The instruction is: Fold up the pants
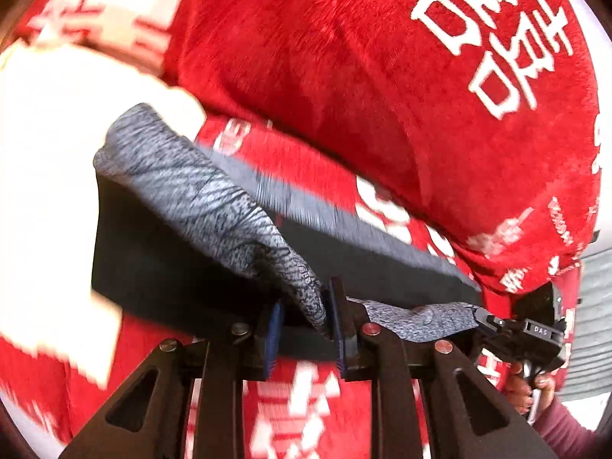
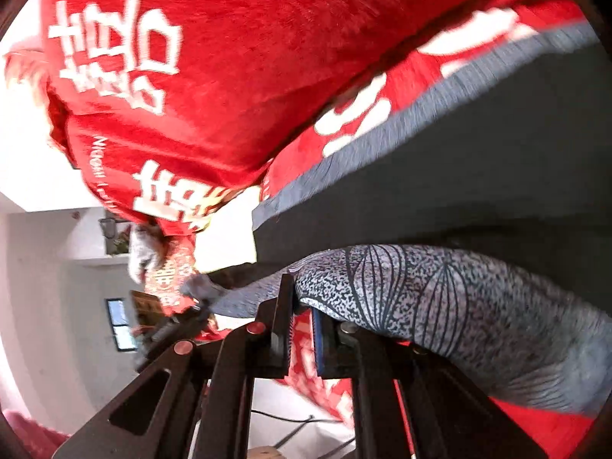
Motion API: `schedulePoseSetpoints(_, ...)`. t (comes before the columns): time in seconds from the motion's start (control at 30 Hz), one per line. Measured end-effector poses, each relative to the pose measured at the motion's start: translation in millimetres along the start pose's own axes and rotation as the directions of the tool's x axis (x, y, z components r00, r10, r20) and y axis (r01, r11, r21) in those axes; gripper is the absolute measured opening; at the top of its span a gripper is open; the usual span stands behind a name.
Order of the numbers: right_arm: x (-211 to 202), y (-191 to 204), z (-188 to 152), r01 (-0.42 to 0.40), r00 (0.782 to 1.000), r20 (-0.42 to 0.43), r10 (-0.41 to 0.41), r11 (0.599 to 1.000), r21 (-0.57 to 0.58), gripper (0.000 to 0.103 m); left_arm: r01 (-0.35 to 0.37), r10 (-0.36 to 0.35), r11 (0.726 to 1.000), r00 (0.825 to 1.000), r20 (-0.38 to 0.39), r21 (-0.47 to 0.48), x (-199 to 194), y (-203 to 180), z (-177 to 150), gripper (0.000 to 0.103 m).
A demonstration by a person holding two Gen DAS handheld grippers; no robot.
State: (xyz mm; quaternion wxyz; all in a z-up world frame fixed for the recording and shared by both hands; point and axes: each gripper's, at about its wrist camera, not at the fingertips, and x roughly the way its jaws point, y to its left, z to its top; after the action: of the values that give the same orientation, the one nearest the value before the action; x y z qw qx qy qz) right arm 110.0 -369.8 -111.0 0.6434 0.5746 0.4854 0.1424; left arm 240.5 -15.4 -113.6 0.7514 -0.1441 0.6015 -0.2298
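Pants [image 1: 214, 206] hang stretched between both claws, long axis running claw to claw. L claw [image 1: 306, 321] is clenched on the grey patterned edge; R claw [image 2: 302, 329] grips the far end likewise. Dark panel sags ahead of each. Red blanket [image 1: 344, 76] bulks just beyond, likely to snag the fold.

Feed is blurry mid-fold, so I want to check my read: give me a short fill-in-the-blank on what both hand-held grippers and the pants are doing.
1. The left hand-held gripper is shut on the ____ patterned waistband of the pants.
2. The right hand-held gripper grips the ____ garment.
3. Behind the pants lies a ____ blanket with white characters.

Missing words: grey; same; red
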Motion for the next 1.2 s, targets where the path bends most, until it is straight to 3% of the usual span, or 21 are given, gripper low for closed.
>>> schedulePoseSetpoints(0.1,24.2,-10.6,39.3,0.047,0.999,-0.017,-0.047,0.999,0.009,0.012,-0.095,0.095,0.995,0.995,0.033,0.008,28.9,-3.1,25.8,0.054)
schedulePoseSetpoints(0.13,32.2,-19.4,51.3,0.068,0.997,-0.023,-0.067,0.998,0.018,0.013,-0.146,0.146,0.989,0.988,0.048,0.002,37.4,-2.5,31.9,0.07)
schedulePoseSetpoints(0.17,39.3,-24.8,59.3,0.089,0.996,-0.027,-0.089,0.996,0.023,0.013,-0.18,0.18,0.984,0.982,0.057,-0.006,44.0,-2.4,36.8,0.073)
schedulePoseSetpoints(0.27,61.2,-41.6,75.5,0.166,0.985,-0.051,-0.164,0.985,0.041,0.017,-0.22,0.22,0.975,0.975,0.016,-0.042,60.6,7.2,44.8,0.073)
schedulePoseSetpoints(0.37,68.0,-38.9,78.4,0.203,0.978,-0.058,-0.201,0.979,0.034,0.043,-0.238,0.24,0.969,0.971,0.019,-0.06,48.6,13.6,39.5,0.073)
schedulePoseSetpoints(0.4,65.1,-29.4,75.2,0.201,0.979,-0.047,-0.2,0.98,0.007,0.047,-0.252,0.254,0.966,0.967,0.023,-0.051,42.5,14.4,36.7,0.073)
schedulePoseSetpoints(0.53,65.3,13.6,59.4,0.2,0.974,-0.069,-0.215,0.963,-0.183,0.046,-0.324,0.325,0.945,0.946,-0.003,0.031,42.0,12.1,20.3,0.079)
schedulePoseSetpoints(0.63,91.2,27.3,55.9,0.248,0.951,-0.112,-0.288,0.928,-0.278,0.045,-0.363,0.366,0.93,0.929,-0.055,0.059,62.6,16.2,4.7,0.079)
schedulePoseSetpoints(0.73,120.5,16.3,66.3,0.358,0.906,-0.121,-0.406,0.887,-0.291,0.045,-0.419,0.424,0.903,0.904,-0.046,0.093,75.7,17.5,-11.0,0.079)
schedulePoseSetpoints(0.8,123.8,8.2,76.5,0.378,0.904,-0.101,-0.415,0.887,-0.266,0.039,-0.448,0.456,0.884,0.89,-0.035,0.131,77.7,7.7,-14.5,0.079)
schedulePoseSetpoints(0.9,92.6,10.1,89.7,0.375,0.925,0.007,-0.381,0.908,-0.189,0.039,-0.433,0.449,0.884,0.891,-0.063,0.177,72.3,-7.3,-20.8,0.079)
schedulePoseSetpoints(0.97,71.5,10.6,87.7,0.351,0.936,0.035,-0.35,0.922,-0.163,0.042,-0.418,0.439,0.885,0.895,-0.073,0.205,66.5,-21.4,-29.1,0.079)
schedulePoseSetpoints(1.2,-22.4,-21.2,36.5,0.352,0.935,0.074,-0.346,0.932,-0.089,0.047,-0.332,0.383,0.9,0.912,-0.148,0.283,71.1,-92.7,-71.0,0.079)
